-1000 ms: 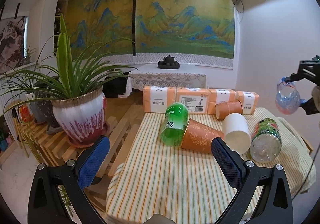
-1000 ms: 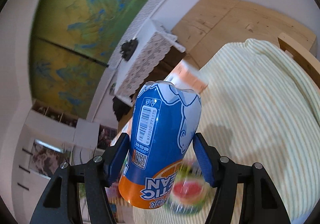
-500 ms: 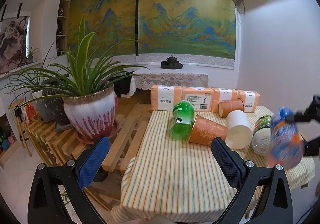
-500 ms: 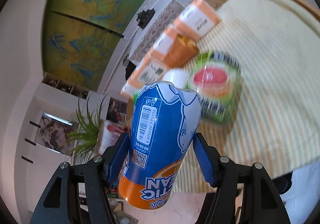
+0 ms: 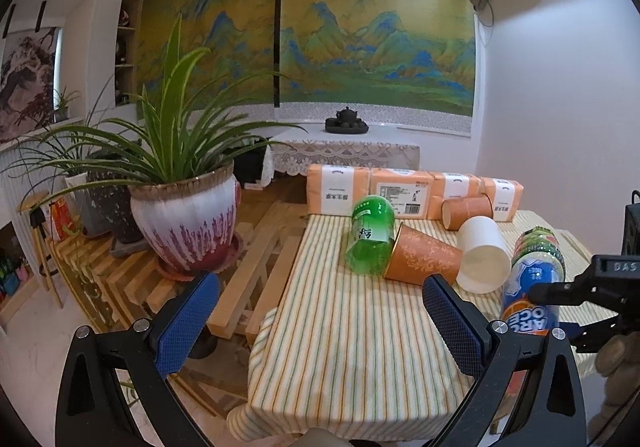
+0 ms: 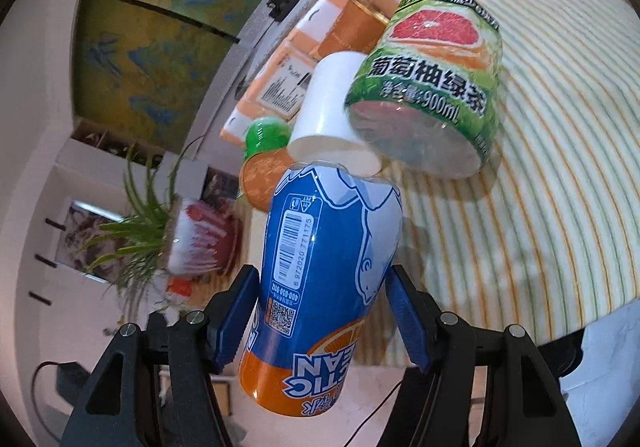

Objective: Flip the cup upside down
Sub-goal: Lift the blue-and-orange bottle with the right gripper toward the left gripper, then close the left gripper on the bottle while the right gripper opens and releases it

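Observation:
A blue and orange cut-bottle cup (image 6: 320, 287) sits between the pads of my right gripper (image 6: 326, 311), which is shut on it. In the left wrist view the same cup (image 5: 530, 295) stands with its rounded closed end up and its orange band down, low over the right side of the striped table (image 5: 340, 347). My left finger hides its lower rim, so I cannot tell if it touches the cloth. My left gripper (image 5: 319, 281) is open with nothing in it, held before the table's near edge.
Lying on the table are a green bottle cup (image 5: 370, 235), an orange patterned paper cup (image 5: 426, 259), a white paper cup (image 5: 482, 253) and a grapefruit-label cup (image 5: 538, 243). Orange tissue packs (image 5: 400, 195) line the back edge. A potted plant (image 5: 188, 223) stands left.
My right gripper has brought the blue cup down from high at the right to just over the table's right side. The left gripper has drawn back from the table.

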{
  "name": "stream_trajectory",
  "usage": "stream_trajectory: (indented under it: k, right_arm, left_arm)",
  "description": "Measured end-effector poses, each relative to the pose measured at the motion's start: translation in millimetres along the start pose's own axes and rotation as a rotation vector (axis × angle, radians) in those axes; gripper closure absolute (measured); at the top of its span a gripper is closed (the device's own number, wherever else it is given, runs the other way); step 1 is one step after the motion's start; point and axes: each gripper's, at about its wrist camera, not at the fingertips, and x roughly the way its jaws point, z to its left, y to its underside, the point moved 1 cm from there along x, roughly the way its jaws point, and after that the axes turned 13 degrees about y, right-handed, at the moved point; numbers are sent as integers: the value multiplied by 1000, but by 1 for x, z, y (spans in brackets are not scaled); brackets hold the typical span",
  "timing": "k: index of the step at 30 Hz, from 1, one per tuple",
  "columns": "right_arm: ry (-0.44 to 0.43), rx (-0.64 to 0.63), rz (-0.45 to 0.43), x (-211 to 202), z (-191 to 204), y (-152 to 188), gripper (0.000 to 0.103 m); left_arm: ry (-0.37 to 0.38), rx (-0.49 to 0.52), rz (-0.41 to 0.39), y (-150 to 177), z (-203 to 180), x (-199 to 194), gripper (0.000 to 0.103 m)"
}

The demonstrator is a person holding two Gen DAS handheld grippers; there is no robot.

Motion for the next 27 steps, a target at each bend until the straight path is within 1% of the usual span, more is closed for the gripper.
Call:
stream_trajectory:
  k: [7, 8, 10, 12, 15, 21, 27]
  right_arm:
    - [61, -9, -5, 22, 5, 8, 41]
    - [68, -16, -7, 23, 6, 8, 39]
    - [77, -13, -11, 25, 8, 7, 38]
    - [84, -17, -9, 26, 7, 6, 34]
    - [96, -27, -19, 24, 3, 6, 32]
    - [133, -77, -64, 13, 2, 8, 31]
    - [128, -78, -79, 3, -5, 6, 31]
  left_arm:
    - [47, -5, 25, -2, -4, 5, 0]
    - [52, -3, 28, -2, -4, 5, 0]
    - [59, 0, 36, -2, -6, 6, 0]
    - [62, 5, 41, -2, -8, 8, 0]
    - [63, 11, 46, -2, -10, 10, 0]
    - [72, 20, 51, -2, -16, 11, 0]
    - [82, 43, 62, -2, -26, 13, 0]
